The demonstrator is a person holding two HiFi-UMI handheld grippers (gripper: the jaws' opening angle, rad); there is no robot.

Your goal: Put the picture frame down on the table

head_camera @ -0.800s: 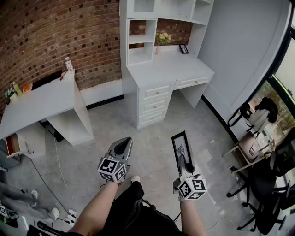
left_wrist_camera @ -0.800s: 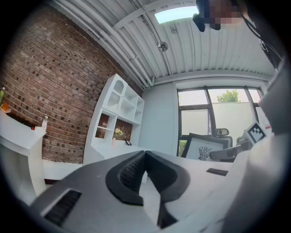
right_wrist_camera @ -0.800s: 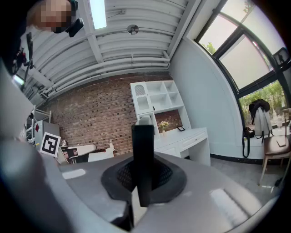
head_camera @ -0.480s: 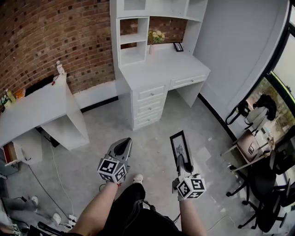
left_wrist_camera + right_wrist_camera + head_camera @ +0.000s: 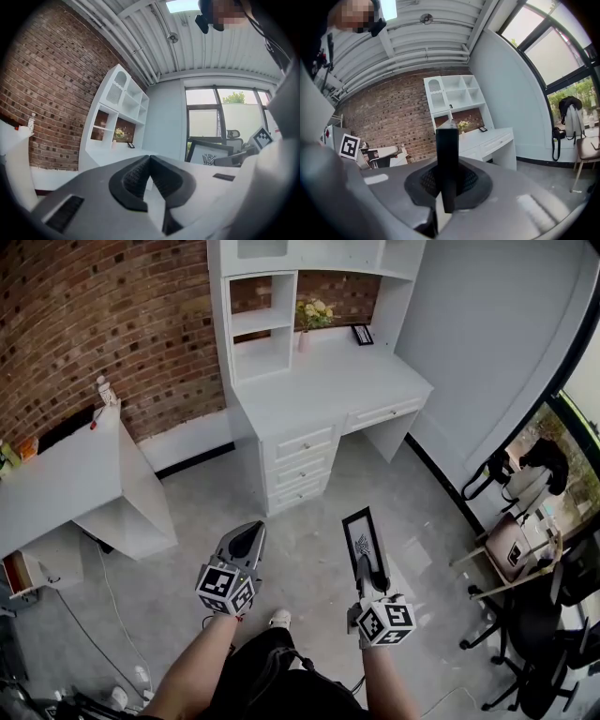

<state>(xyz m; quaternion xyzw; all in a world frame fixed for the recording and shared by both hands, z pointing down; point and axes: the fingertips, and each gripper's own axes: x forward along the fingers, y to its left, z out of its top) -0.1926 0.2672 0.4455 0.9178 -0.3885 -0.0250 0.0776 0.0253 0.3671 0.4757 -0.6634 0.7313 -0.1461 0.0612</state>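
A black picture frame [image 5: 364, 542] with a white print is held over the grey floor, my right gripper [image 5: 368, 570] shut on its near edge. In the right gripper view the frame [image 5: 447, 164] shows edge-on as a dark bar clamped between the jaws. My left gripper [image 5: 242, 545] hovers to the left of it, shut with nothing in it; the pads [image 5: 149, 174] meet in the left gripper view, where the frame [image 5: 210, 152] shows at the right. The white desk [image 5: 328, 381] with its shelf unit stands ahead against the brick wall.
On the desk stand a flower vase [image 5: 307, 337] and a small dark frame [image 5: 362, 334]. A second white table [image 5: 61, 470] lies at the left with a figurine [image 5: 103, 390]. Black office chairs [image 5: 539, 643] and a stool [image 5: 511, 554] crowd the right by the window.
The view has shifted: the desk and the left table have slid leftward and down a little. The frame and both grippers keep nearly the same pose.
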